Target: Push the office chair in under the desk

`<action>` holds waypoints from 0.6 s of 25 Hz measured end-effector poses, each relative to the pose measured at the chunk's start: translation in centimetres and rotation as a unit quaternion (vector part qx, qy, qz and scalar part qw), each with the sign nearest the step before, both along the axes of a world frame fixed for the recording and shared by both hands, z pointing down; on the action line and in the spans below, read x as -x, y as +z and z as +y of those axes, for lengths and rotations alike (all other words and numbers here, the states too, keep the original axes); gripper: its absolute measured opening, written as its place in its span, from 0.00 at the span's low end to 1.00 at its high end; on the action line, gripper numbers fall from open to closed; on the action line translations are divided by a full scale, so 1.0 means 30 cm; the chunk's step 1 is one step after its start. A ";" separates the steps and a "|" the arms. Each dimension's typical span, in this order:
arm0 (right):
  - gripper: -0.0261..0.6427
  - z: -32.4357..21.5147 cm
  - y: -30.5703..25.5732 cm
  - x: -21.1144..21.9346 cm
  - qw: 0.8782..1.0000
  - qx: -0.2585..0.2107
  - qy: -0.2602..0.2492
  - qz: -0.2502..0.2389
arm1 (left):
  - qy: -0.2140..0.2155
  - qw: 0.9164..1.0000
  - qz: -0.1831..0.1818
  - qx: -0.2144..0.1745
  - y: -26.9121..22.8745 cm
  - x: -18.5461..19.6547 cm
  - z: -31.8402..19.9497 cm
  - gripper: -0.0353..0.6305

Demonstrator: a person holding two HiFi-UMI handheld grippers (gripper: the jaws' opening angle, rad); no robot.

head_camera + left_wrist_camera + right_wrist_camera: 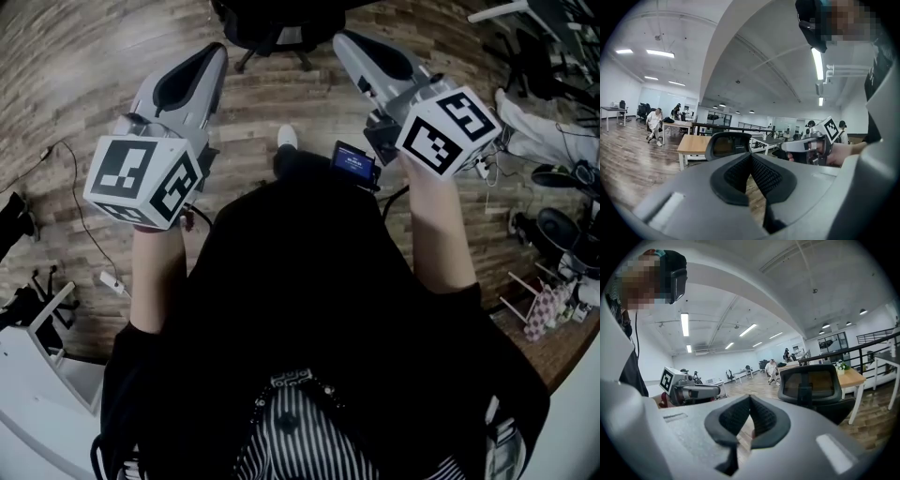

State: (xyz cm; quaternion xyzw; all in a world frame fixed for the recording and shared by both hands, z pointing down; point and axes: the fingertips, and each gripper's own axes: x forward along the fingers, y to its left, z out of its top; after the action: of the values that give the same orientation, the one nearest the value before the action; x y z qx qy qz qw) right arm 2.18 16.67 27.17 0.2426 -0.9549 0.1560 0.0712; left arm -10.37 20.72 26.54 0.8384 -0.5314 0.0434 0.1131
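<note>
A black office chair point(272, 28) stands on the wood floor ahead of me, at the top of the head view. Its mesh back point(808, 384) faces me, with a light wooden desk point(851, 377) just behind it. My left gripper point(217, 49) and right gripper point(339, 39) are held side by side in the air, both short of the chair and touching nothing. The left gripper view shows the chair back point(729, 144) and the desk point(693, 142) beyond its shut jaws point(751, 157). The right gripper's jaws point(750, 399) are shut too, with nothing between them.
Cables and a power strip point(111, 281) lie on the floor at my left, near white furniture point(47, 366). More chairs and clutter point(553, 225) crowd the right. A small lit screen point(353, 161) hangs at my front. A seated person point(654, 123) and other desks are far off.
</note>
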 end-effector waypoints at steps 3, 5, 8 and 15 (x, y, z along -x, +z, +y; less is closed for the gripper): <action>0.04 -0.089 -0.021 -0.016 1.000 -0.002 -0.004 -0.002 | -0.001 1.000 -0.002 -0.001 -0.028 -0.021 -0.093 0.06; 0.04 -0.151 -0.033 -0.034 1.000 -0.002 -0.003 -0.005 | 0.001 1.000 -0.003 -0.003 -0.043 -0.043 -0.156 0.06; 0.04 -0.246 -0.039 -0.068 1.000 -0.003 -0.002 -0.007 | 0.006 1.000 -0.006 -0.004 -0.051 -0.082 -0.252 0.06; 0.04 -0.438 -0.020 -0.168 1.000 0.000 -0.004 -0.009 | 0.010 1.000 -0.016 -0.009 -0.058 -0.170 -0.462 0.06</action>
State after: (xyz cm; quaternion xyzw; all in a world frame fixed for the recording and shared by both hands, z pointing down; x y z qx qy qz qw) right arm 7.22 3.53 26.59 0.2371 -0.9565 0.1579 0.0631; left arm -5.26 6.87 24.80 0.8439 -0.5251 0.0532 0.0967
